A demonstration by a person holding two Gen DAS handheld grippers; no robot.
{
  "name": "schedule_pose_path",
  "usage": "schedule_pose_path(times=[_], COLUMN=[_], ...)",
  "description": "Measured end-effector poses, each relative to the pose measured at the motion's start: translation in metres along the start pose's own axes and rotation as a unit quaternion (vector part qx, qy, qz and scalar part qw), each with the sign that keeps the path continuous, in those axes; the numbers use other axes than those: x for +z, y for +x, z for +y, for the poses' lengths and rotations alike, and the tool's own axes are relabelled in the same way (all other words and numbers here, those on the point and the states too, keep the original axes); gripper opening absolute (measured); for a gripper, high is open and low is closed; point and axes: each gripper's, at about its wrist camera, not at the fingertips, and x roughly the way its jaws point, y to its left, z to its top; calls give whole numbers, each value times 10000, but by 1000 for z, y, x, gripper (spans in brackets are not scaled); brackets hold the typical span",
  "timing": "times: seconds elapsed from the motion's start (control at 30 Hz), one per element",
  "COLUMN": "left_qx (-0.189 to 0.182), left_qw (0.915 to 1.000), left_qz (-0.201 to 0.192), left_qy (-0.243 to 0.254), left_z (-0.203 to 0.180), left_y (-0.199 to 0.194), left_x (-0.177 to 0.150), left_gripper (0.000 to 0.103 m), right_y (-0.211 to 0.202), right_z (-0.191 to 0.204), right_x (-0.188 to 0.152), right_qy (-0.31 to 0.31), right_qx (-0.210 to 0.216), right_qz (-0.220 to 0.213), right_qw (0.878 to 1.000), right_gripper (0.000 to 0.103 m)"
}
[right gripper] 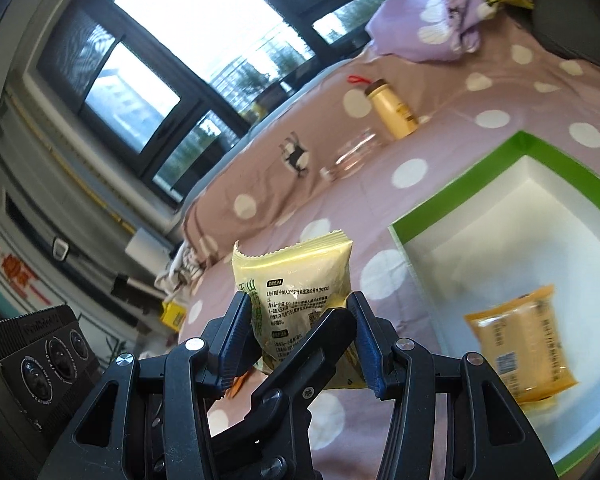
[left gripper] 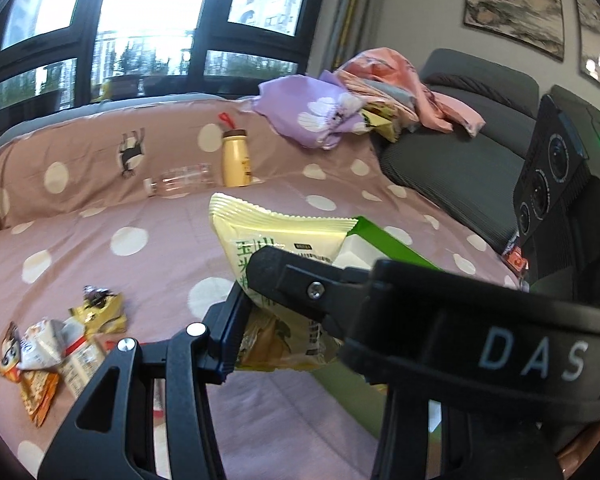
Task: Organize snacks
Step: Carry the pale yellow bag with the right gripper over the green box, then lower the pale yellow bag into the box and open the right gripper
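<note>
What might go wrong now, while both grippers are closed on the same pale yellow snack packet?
1. The left gripper and right gripper both clamp the pale yellow foil snack packet; pulling apart may tear it.
2. The packet hangs over the pink dotted bedsheet, beside the green-rimmed white box; early release would miss the box.
3. The jaws interlock closely and may collide.
</note>
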Motion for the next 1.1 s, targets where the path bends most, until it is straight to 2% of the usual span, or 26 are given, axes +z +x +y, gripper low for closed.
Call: schedule_pose_path(times=[0.4, 0.67, 1.1], left_qx=[-386, -569, -693], left_qw=[9984, 9964, 9941], left_qz=[366, 627, 828], left_qy=[181, 59, -36], left_z=[-29, -36, -42], left_y=[36, 55, 69], left_x=[6, 0, -4], left_gripper=[43, 40, 40], right_y=[-16, -17, -18], right_z=[-36, -57, -76], right_x=[9, 12, 11], right_qy=[532, 843, 1098], right_qx=[-381, -703, -844], right_qz=[-207, -128, -23], right_qw=[9976, 9939, 9904], right_gripper=[53, 53, 53])
